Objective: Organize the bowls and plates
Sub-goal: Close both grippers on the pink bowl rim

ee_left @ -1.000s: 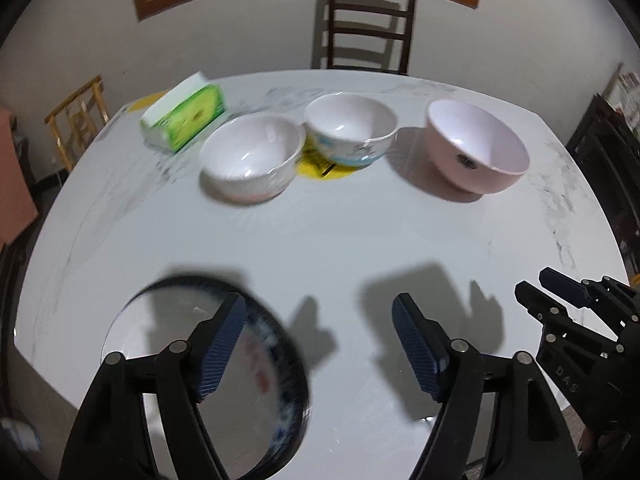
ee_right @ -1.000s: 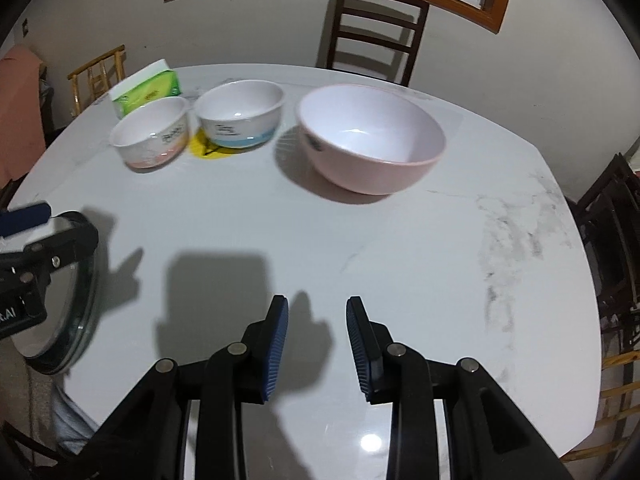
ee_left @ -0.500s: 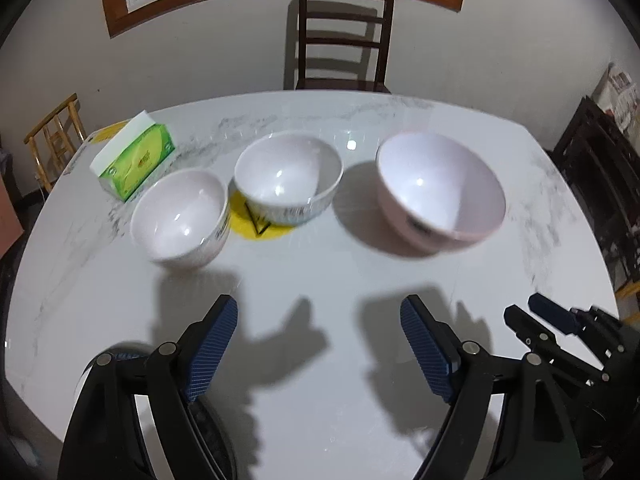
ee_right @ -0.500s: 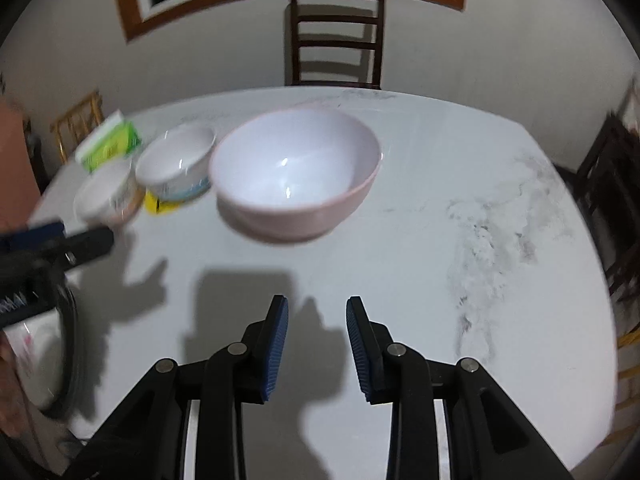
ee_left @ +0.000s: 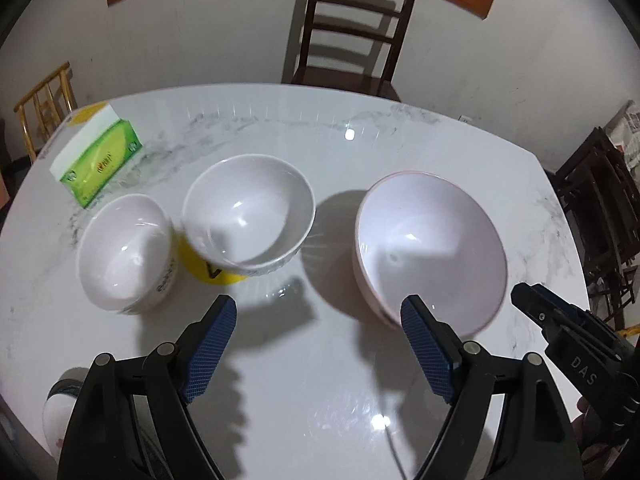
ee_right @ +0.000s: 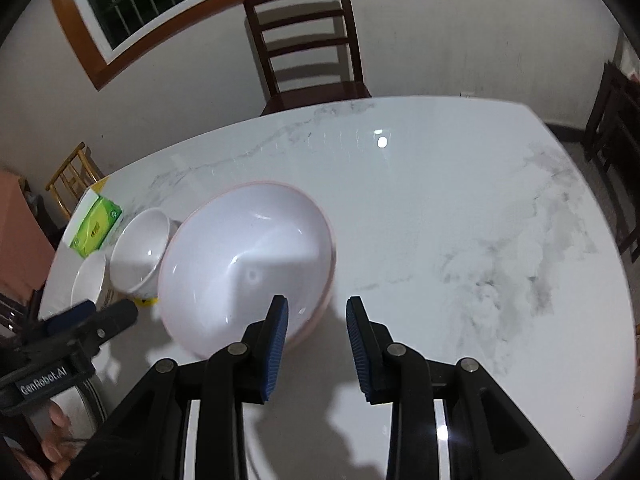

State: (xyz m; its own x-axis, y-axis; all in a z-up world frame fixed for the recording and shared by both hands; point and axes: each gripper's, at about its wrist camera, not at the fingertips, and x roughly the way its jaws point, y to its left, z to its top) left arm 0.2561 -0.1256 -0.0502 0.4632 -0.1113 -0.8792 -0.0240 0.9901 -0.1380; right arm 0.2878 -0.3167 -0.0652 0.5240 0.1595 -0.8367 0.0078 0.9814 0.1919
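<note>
Three bowls stand on the white marble table [ee_left: 320, 400]. The large pink bowl [ee_left: 430, 248] is at the right, a white bowl [ee_left: 248, 216] in the middle on a yellow mat, a smaller white bowl [ee_left: 126, 252] at the left. My left gripper [ee_left: 320, 348] is open and empty, just short of the bowls. My right gripper [ee_right: 316, 340] is open and empty; its left finger overlaps the near rim of the pink bowl [ee_right: 244, 264]. The plate [ee_right: 80, 412] edge shows at lower left.
A green tissue box [ee_left: 98, 160] lies at the far left of the table. A dark wooden chair [ee_left: 352, 40] stands behind the table. More chairs [ee_left: 600, 208] are at the right. The table's right half [ee_right: 480, 220] is bare marble.
Both grippers moved forward toward the bowls, leaving the plate behind at the near left edge. The right gripper has come up to the pink bowl and opened a little wider.
</note>
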